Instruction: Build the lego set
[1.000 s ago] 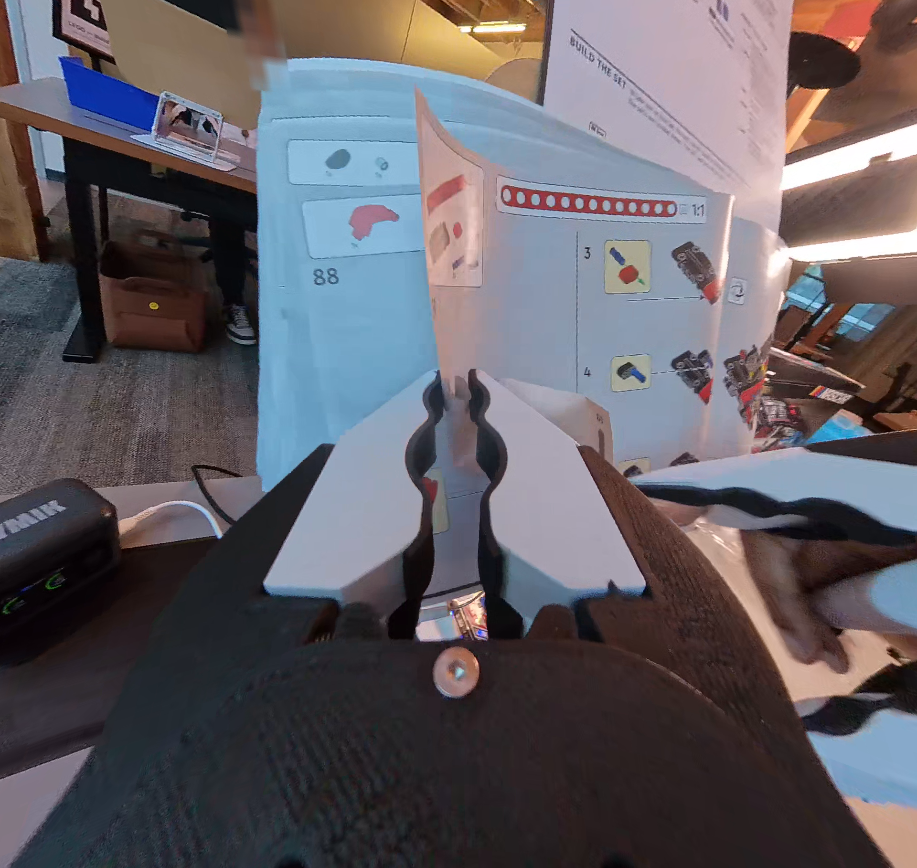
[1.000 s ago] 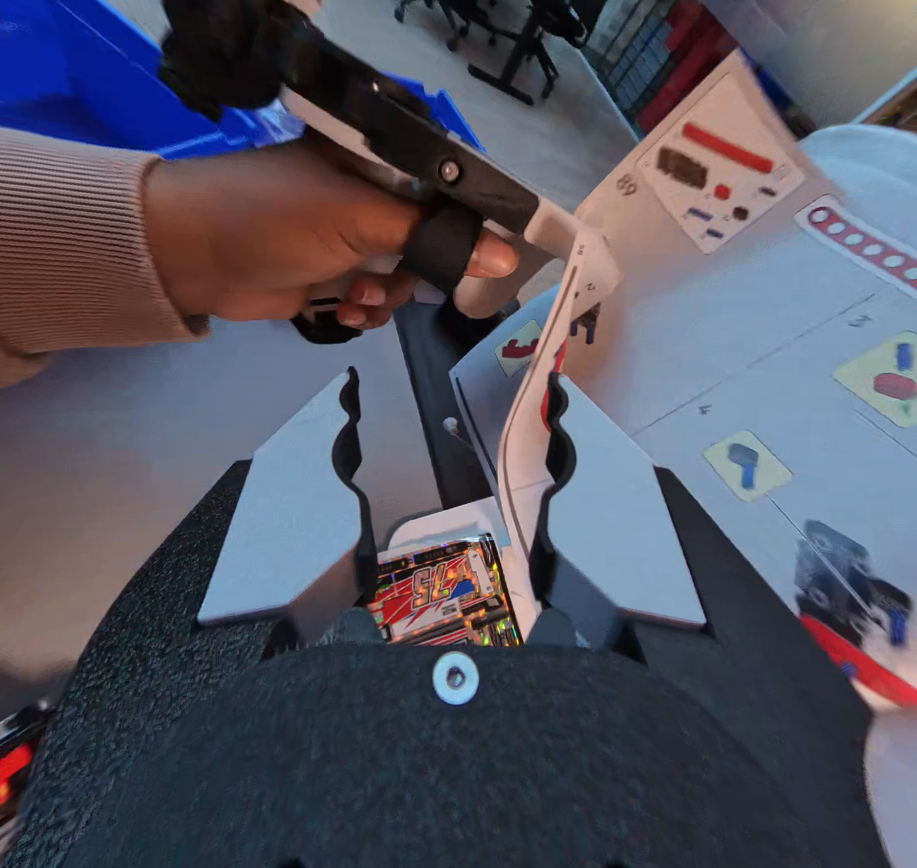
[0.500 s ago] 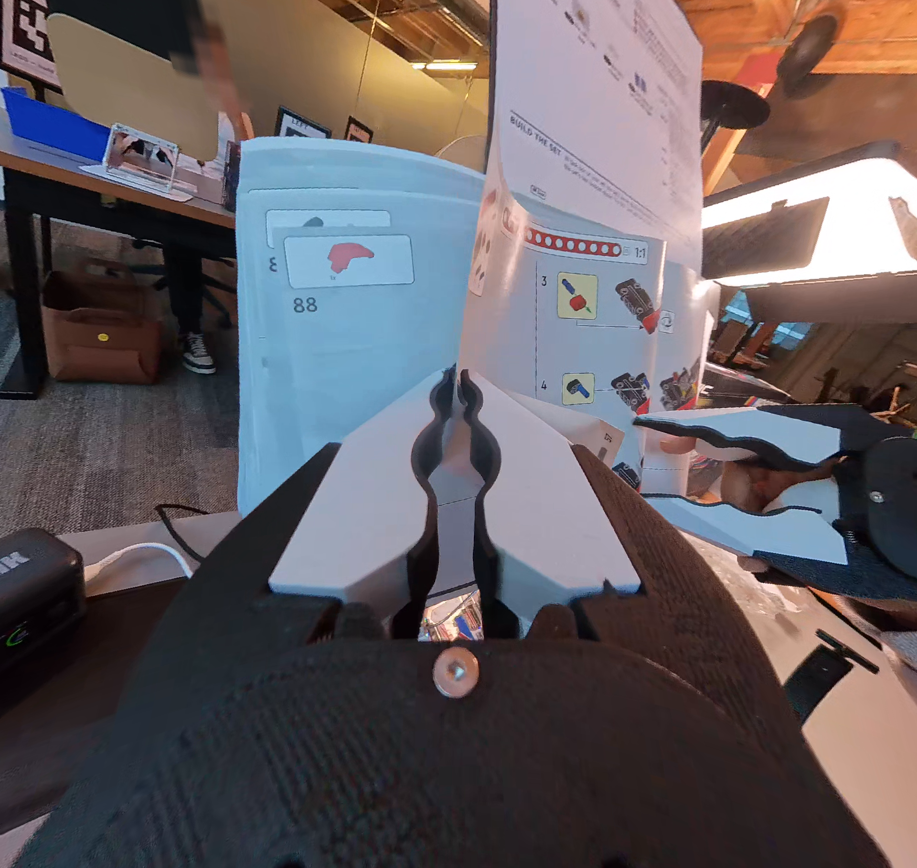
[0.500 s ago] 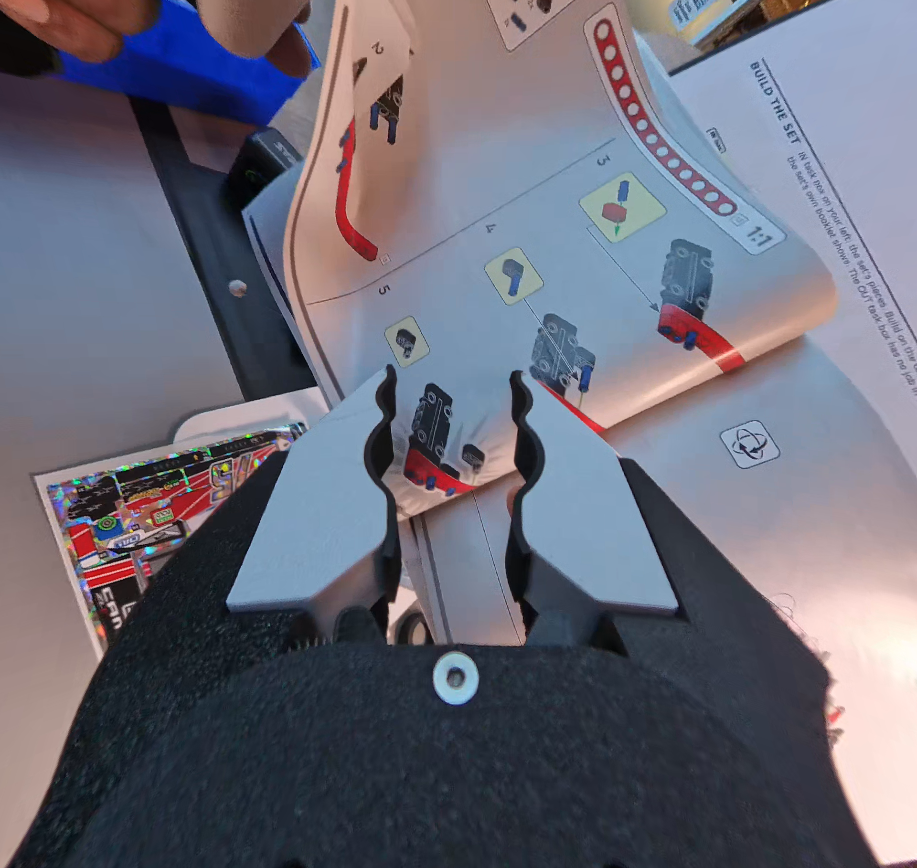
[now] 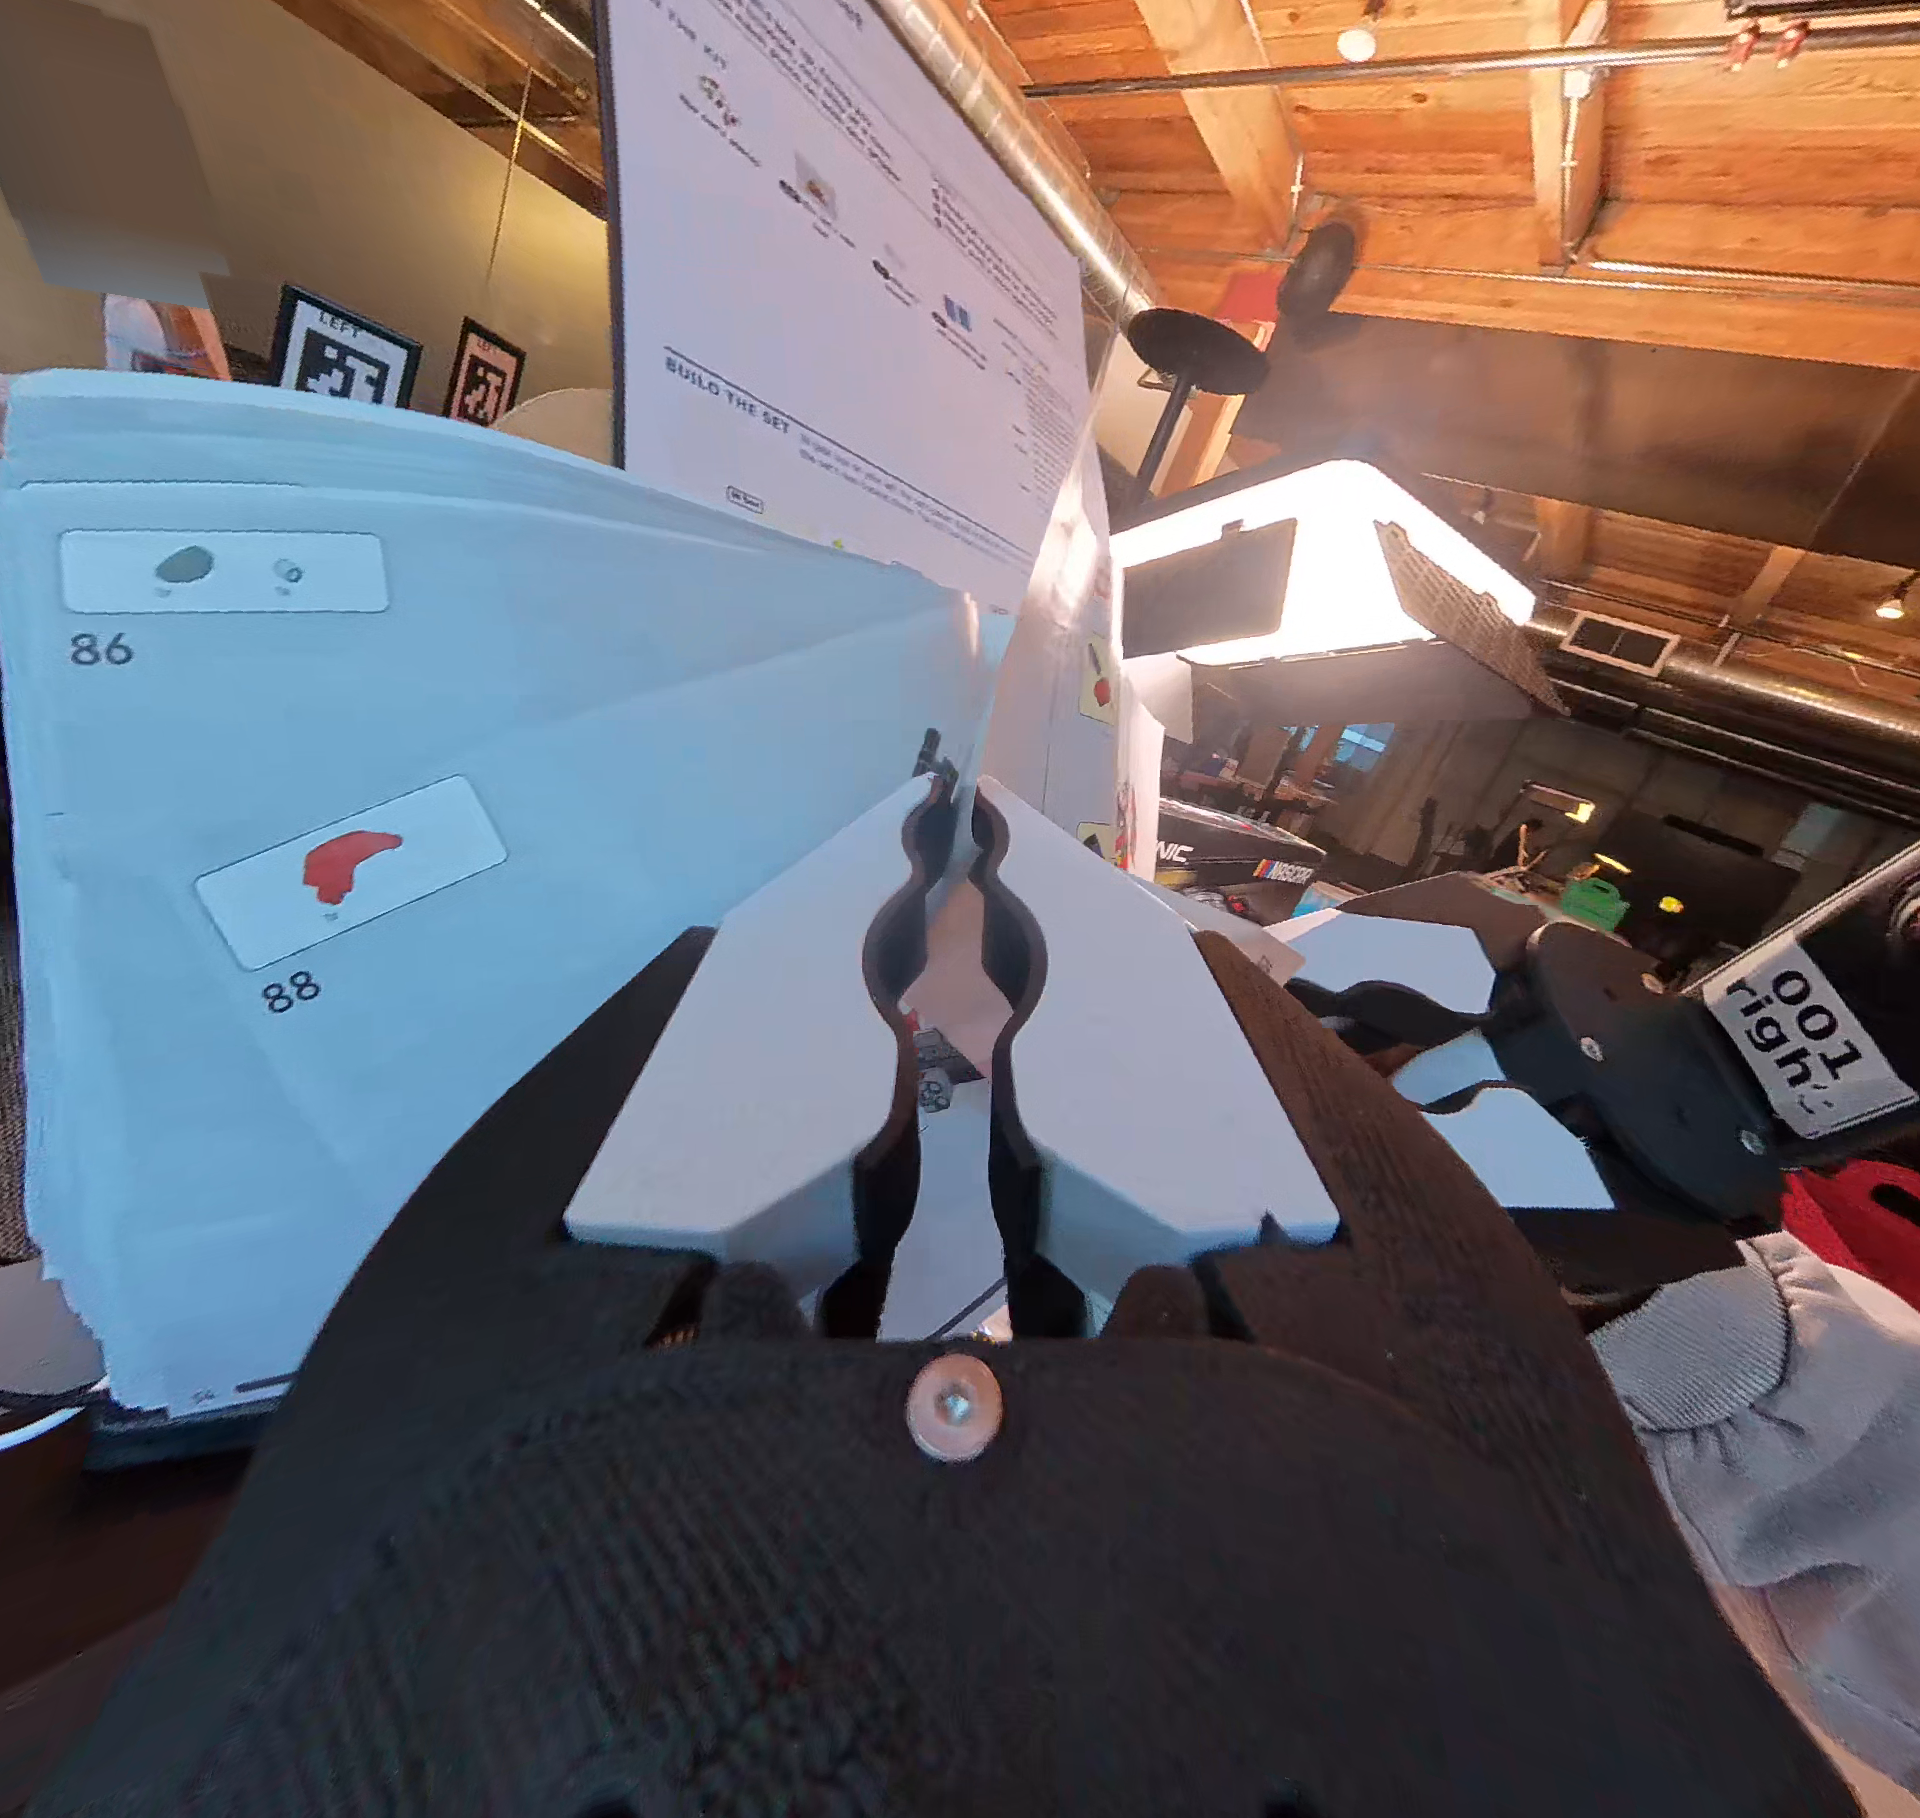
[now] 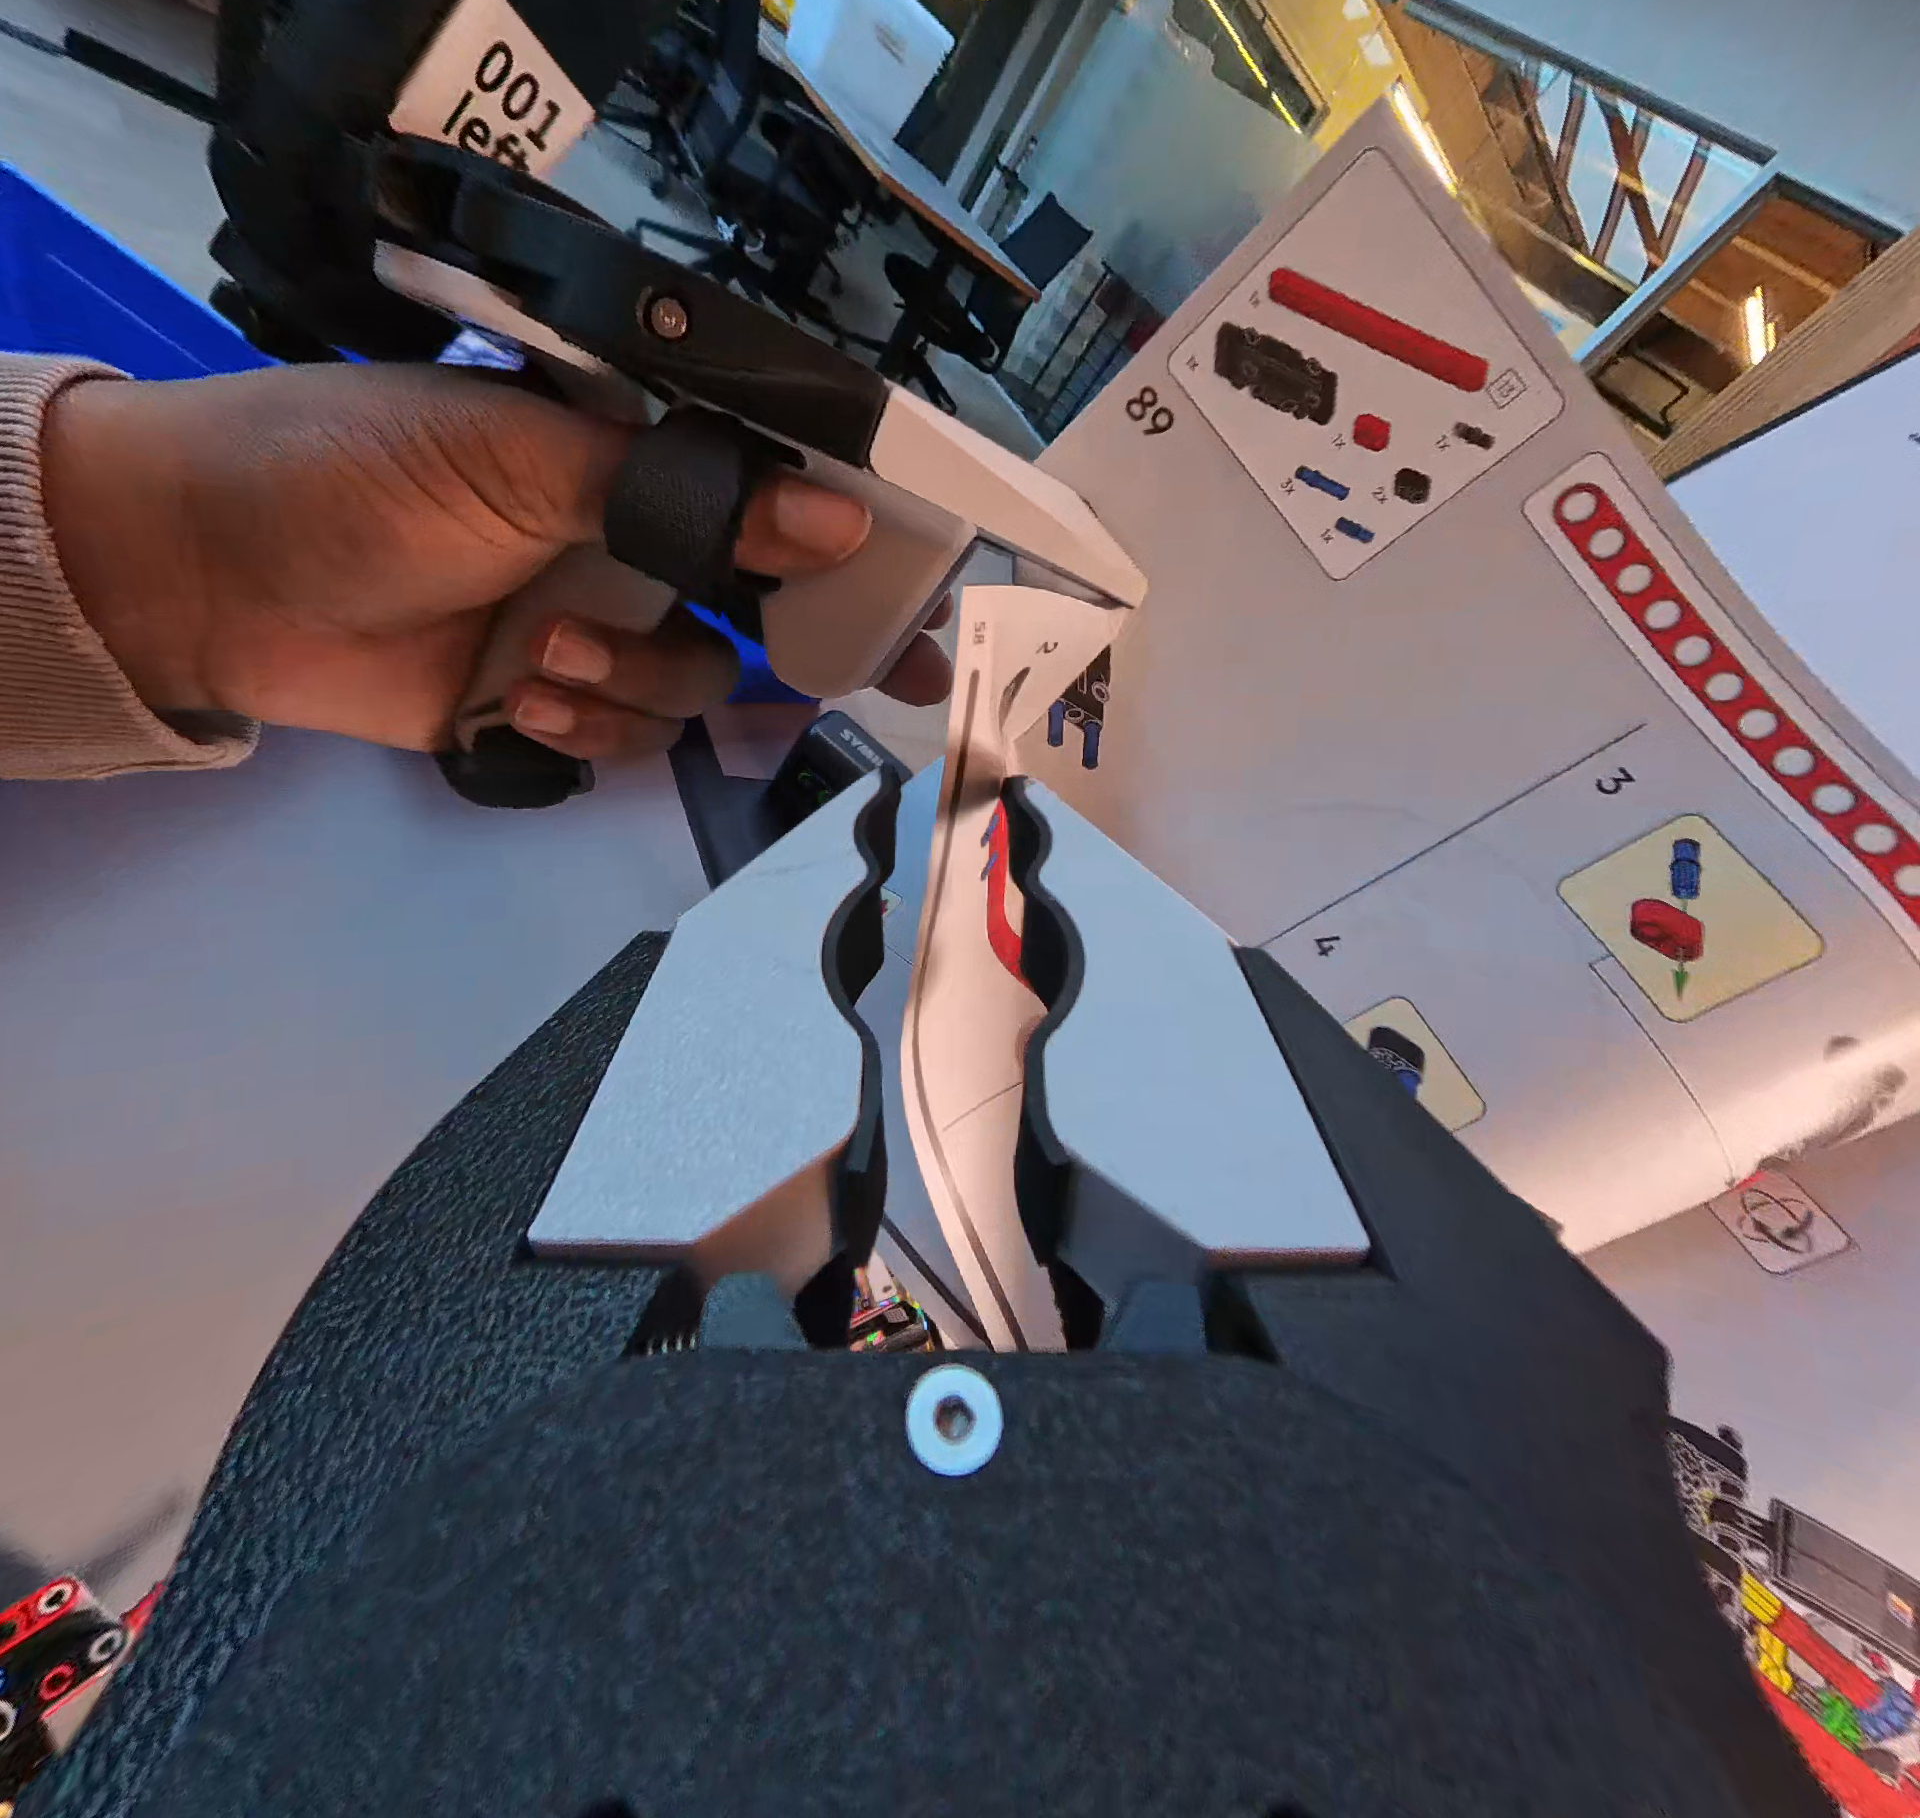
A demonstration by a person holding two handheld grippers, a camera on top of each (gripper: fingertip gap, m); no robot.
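Pinching one page (image 5: 961, 838) of the instruction booklet (image 5: 436, 833) at its edge, the left gripper (image 5: 954, 818) has its jaws clenched on the paper, and the page stands upright between the tips. In the right wrist view the same page (image 6: 971, 947) curls up from the open booklet (image 6: 1455, 729), its corner held by the left gripper (image 6: 1081, 594) in a person's hand (image 6: 343, 542). The right gripper (image 6: 945, 792) straddles that page with its jaws part open, a gap showing on the left side; whether the right pad touches the paper I cannot tell. The booklet lies open on the white table (image 6: 312, 937), beside a large printed sheet (image 5: 831, 241)
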